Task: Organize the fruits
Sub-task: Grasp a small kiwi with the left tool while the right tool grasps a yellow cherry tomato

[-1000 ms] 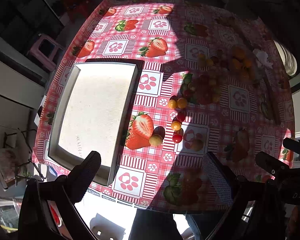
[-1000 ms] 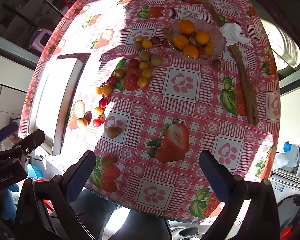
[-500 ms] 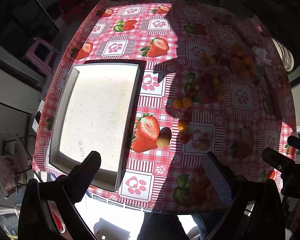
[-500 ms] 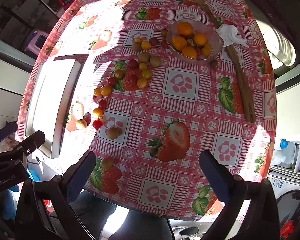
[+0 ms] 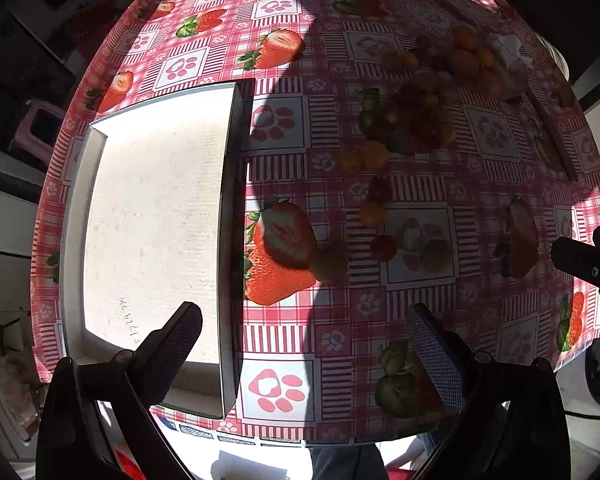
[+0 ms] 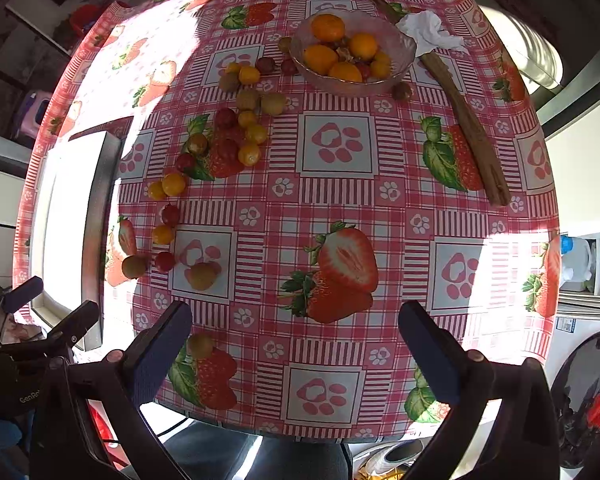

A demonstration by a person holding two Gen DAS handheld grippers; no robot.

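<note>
The left hand-held gripper [image 5: 306,340] hovers over the near edge of the desk [image 6: 336,196], fingers wide apart and holding nothing. The right hand-held gripper [image 6: 296,344] hangs likewise, spread and empty. The white tray [image 5: 152,224] lies at the left, its long axis running from the near edge toward the far side. Small loose fruits [image 6: 220,148] trail across the cloth from beside the tray to the glass bowl [image 6: 398,46] of oranges [image 6: 328,27] at the far side.
</note>
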